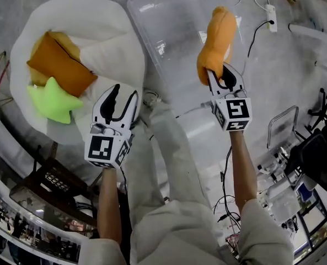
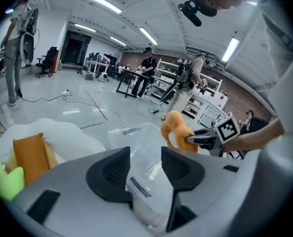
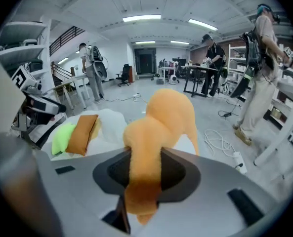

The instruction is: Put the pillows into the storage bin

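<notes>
Grey, glossy workshop floor under long strip lights, with people standing at benches and shelves far beyond the storage bin [image 1: 163,43]. Clear-walled, set on that floor straight ahead of the person's legs.

Over the bin's right half, as seen from the head view: an orange plush pillow [image 1: 217,37], curved and limp. Pinched by its lower end between the jaws of the right gripper [image 1: 223,77]. Borne out by the right gripper view, with both pads pressed into the orange fabric and a short tail of it hanging below them.

Just off the bin's near left corner: the left gripper [image 1: 124,95]. Jaws apart at a moderate gap, holding nothing, with only the bin's clear plastic showing through the gap in the left gripper view.

Further left, close against the bin's left wall, contact not clear: a big white beanbag [image 1: 91,15]. Lying on it, on the side away from the bin: a rust-brown square pillow [image 1: 58,65] and a lime-green star-shaped pillow [image 1: 53,101], touching each other, the green one nearer the person.

Right of the bin, on the floor: a white power strip [image 1: 271,14] with a black cable plugged in and white cable coiled beside it.
</notes>
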Action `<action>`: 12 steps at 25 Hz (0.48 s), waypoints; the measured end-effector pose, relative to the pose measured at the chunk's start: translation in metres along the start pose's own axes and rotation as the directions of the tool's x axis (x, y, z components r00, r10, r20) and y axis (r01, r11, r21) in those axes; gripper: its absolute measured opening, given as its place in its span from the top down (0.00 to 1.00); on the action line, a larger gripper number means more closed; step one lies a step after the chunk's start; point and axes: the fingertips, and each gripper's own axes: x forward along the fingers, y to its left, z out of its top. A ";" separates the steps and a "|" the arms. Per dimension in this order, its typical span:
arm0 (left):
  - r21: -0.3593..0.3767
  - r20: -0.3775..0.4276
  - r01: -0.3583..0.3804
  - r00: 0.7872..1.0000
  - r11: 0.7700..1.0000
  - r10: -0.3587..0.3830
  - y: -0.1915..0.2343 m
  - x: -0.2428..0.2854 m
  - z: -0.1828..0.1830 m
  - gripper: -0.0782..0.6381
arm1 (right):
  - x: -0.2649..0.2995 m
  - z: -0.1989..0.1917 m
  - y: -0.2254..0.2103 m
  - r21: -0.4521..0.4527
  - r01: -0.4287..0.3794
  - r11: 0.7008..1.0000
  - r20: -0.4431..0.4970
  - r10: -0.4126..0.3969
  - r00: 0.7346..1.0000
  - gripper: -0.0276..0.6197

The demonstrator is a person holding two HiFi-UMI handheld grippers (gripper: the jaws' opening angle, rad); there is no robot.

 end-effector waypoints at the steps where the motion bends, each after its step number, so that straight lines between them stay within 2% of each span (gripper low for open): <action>1: 0.007 -0.009 0.010 1.000 1.000 -0.009 -0.005 0.004 0.000 0.62 | 0.003 -0.013 -0.009 0.016 0.016 1.000 -0.019 -0.016 1.000 0.77; 5: 0.025 -0.038 0.036 0.999 0.999 -0.035 -0.017 0.019 -0.003 0.62 | 0.023 -0.065 -0.032 0.063 0.057 0.996 -0.111 -0.050 0.993 0.77; 12: 0.038 -0.056 0.052 0.997 0.998 -0.050 -0.028 0.027 -0.005 0.62 | 0.071 -0.133 -0.037 0.124 0.061 0.990 -0.263 -0.027 0.964 0.76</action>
